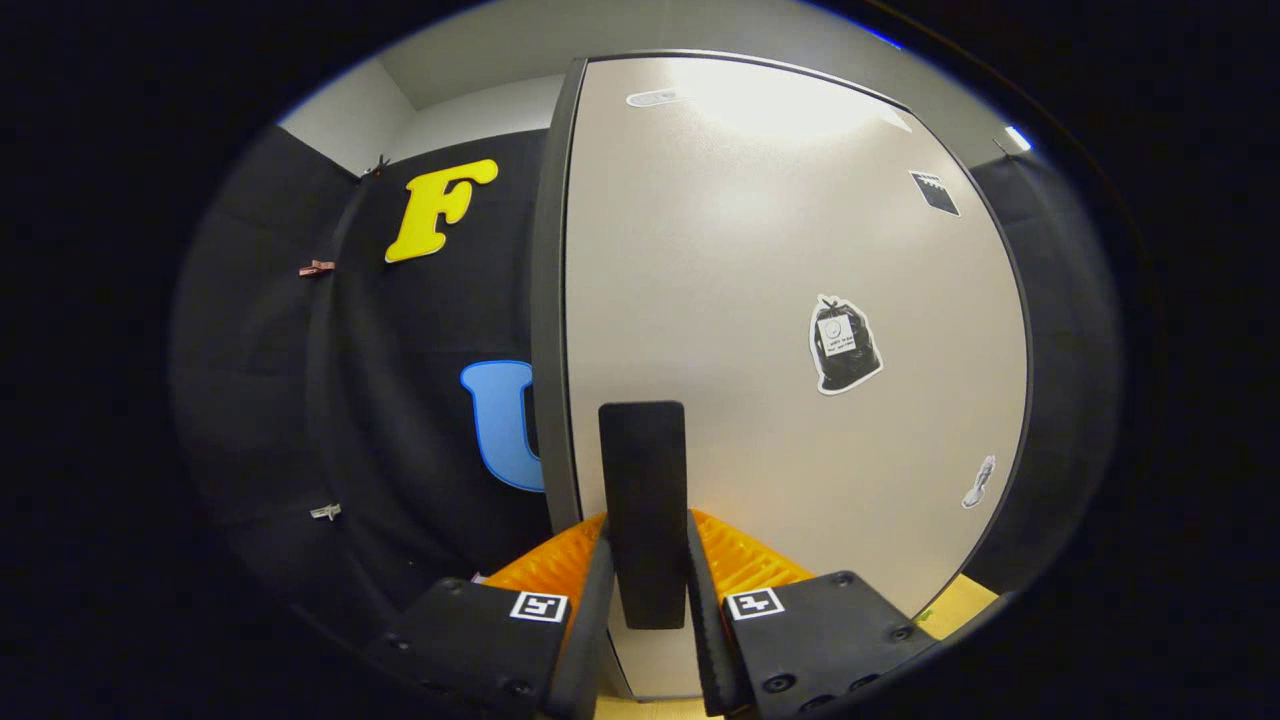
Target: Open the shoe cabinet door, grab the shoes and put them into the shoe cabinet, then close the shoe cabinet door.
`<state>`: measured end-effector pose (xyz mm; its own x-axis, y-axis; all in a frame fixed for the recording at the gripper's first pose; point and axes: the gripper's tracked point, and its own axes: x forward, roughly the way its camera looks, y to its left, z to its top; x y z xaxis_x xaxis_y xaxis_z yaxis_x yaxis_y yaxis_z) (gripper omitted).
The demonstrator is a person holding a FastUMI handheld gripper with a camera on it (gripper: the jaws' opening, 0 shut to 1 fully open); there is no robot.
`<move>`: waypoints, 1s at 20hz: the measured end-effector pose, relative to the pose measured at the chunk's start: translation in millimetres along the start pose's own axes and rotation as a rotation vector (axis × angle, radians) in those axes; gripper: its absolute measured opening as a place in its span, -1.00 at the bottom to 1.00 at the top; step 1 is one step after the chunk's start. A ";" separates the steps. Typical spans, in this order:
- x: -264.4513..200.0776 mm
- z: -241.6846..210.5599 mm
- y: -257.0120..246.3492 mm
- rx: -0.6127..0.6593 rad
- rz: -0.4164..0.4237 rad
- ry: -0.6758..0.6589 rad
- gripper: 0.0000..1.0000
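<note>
Hand-held gripper [648,600] closed on the flat black rectangular door handle [645,500], one finger pressing each side of it. Handle standing upright on the pale beige matte shoe cabinet door [760,300], near its dark left edge [548,300]. Door dotted with small stickers, among them a black bin-bag sticker [845,345]. Shoes nowhere ahead of the fingers. Probably the opening or closing step, impossible to tell which. Risks from here: fingers sliding off the smooth handle if pulled at an angle to the door; door swinging too fast and rebounding; twisting the grip and straining the hinge by forcing a straight path instead of following the door's arc.
</note>
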<state>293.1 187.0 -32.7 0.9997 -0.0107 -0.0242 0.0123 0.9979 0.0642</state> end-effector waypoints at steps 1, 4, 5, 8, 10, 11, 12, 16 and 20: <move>2.3 -0.7 0.3 -0.010 -0.005 -0.003 -0.15; -1.8 1.1 0.3 -0.014 0.031 -0.014 -0.35; -2.6 -0.4 1.0 -0.011 0.051 -0.009 -0.39; -14.8 1.5 1.0 -0.014 0.095 0.002 -0.50; -34.1 2.6 1.0 -0.005 0.121 0.012 -0.51; -45.8 2.0 -3.0 -0.005 0.134 0.014 -0.50; -57.7 3.6 -7.2 -0.002 0.147 0.012 -0.50; -100.4 9.2 -23.6 0.007 0.196 0.019 -0.51; -132.5 14.8 -46.4 0.003 0.230 0.021 -0.51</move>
<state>160.4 141.2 -17.7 0.9754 0.2182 -0.0298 -0.2156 0.9737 0.0732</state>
